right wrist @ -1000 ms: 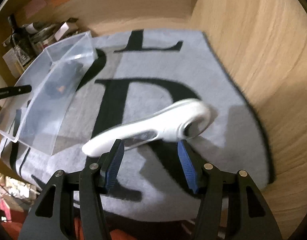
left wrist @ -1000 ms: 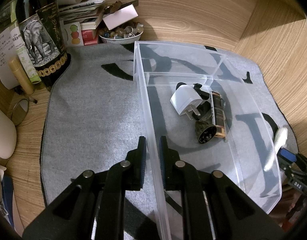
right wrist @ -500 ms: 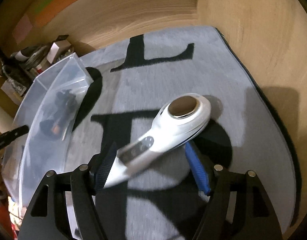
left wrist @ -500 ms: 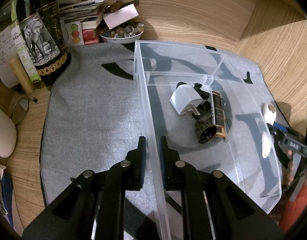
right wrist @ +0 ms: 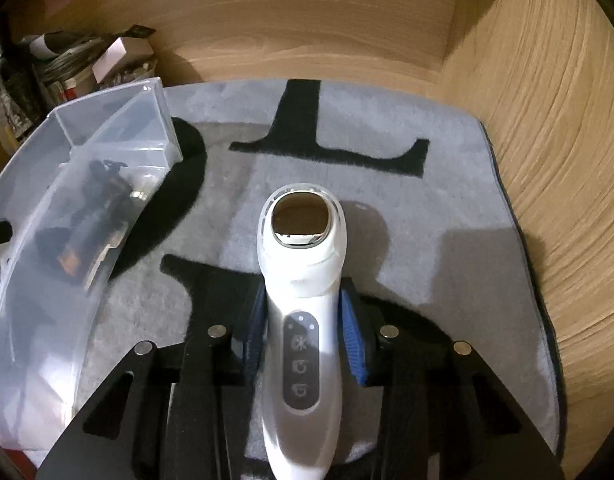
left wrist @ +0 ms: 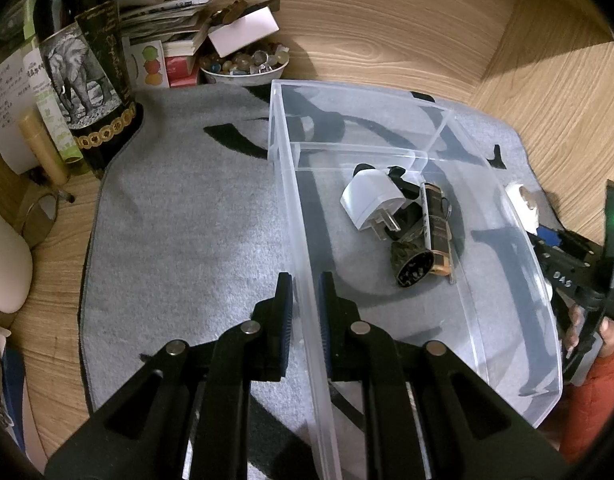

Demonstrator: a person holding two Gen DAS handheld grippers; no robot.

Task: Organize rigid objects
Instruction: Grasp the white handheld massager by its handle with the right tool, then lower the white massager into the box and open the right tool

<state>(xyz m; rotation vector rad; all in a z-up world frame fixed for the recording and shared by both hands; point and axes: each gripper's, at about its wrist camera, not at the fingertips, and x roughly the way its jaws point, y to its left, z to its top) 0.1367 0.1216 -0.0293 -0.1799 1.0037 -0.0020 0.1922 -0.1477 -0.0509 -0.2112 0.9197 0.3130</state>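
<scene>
A clear plastic bin stands on the grey mat; it also shows at the left of the right wrist view. Inside lie a white plug adapter, a dark cylinder and a brown-black stick-shaped item. My left gripper is shut on the bin's left wall. My right gripper is shut on a white handheld device with a round metal head, held above the mat to the right of the bin. The device's head shows beyond the bin's right wall.
A grey mat with black letters lies in a wooden corner. At back left stand a dark bottle with an elephant label, stacked books and boxes and a bowl of beads. Wooden walls close the right side.
My right gripper closed on the white device, lifted it off the mat and turned it to point straight ahead. The left gripper and the bin have not moved.
</scene>
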